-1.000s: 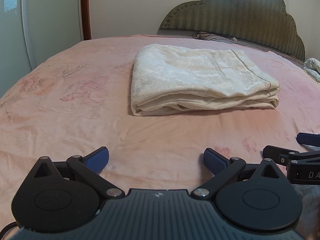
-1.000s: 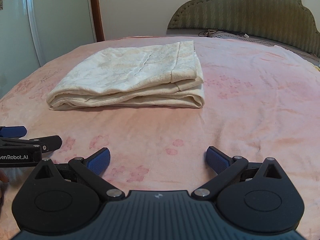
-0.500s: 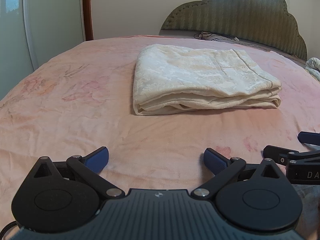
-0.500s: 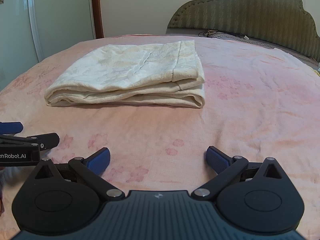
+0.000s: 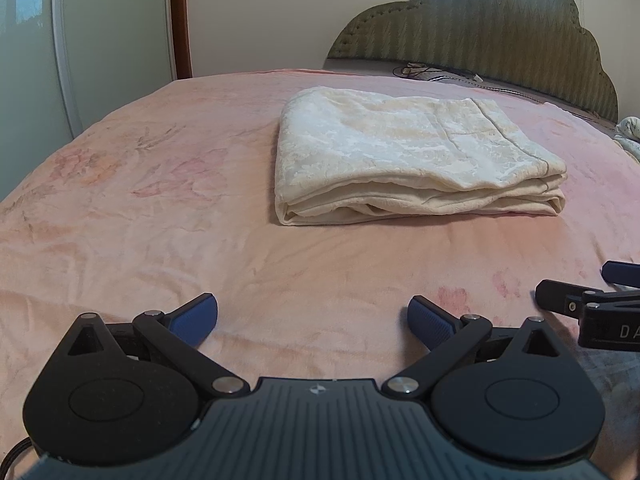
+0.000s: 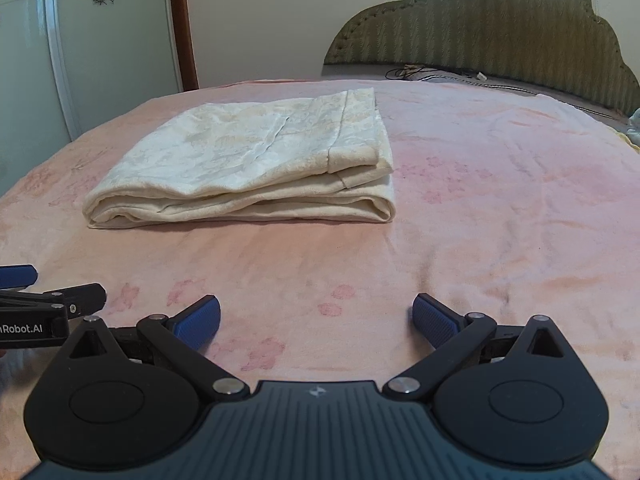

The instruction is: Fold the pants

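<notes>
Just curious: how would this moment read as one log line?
pants: folded on bed | left claw: open, empty | right claw: open, empty | both short of pants

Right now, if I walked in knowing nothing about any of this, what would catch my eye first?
Probably the cream pants, folded into a neat flat stack in the middle of the pink bedspread. Next, the two black tools with blue fingertips low in front: the left tool and right tool both hang open over the blanket, touching no cloth. Behind it all rises a scalloped green headboard.
</notes>
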`<state>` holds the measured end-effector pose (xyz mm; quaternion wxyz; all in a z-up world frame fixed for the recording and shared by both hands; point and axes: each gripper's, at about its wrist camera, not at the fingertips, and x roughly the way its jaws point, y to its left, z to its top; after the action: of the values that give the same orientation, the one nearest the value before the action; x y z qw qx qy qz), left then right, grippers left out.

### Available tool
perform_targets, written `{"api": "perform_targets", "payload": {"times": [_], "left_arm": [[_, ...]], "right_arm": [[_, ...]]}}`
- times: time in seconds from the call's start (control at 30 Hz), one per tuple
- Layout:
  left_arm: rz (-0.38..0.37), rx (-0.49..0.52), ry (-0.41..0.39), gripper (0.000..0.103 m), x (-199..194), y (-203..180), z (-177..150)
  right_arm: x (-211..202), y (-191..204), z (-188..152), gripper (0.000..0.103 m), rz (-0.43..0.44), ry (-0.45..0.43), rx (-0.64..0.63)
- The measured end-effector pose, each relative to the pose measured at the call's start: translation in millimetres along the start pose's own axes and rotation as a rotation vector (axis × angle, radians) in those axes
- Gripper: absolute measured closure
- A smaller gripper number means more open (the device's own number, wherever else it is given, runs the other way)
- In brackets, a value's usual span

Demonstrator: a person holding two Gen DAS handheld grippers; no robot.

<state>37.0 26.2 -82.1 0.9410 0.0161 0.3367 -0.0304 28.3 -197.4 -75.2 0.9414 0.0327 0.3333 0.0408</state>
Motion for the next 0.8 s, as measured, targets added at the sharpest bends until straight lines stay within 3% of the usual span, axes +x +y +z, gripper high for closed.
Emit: {"api": "perform_targets", "payload": {"times": [0.8], "left_arm": [[0.005,0.006,0.003,0.0,0.6,-0.9,0.7]], "right_arm": [[3.2,5.3,-0.2,0.0,-0.015,0.007,-0.022]]}}
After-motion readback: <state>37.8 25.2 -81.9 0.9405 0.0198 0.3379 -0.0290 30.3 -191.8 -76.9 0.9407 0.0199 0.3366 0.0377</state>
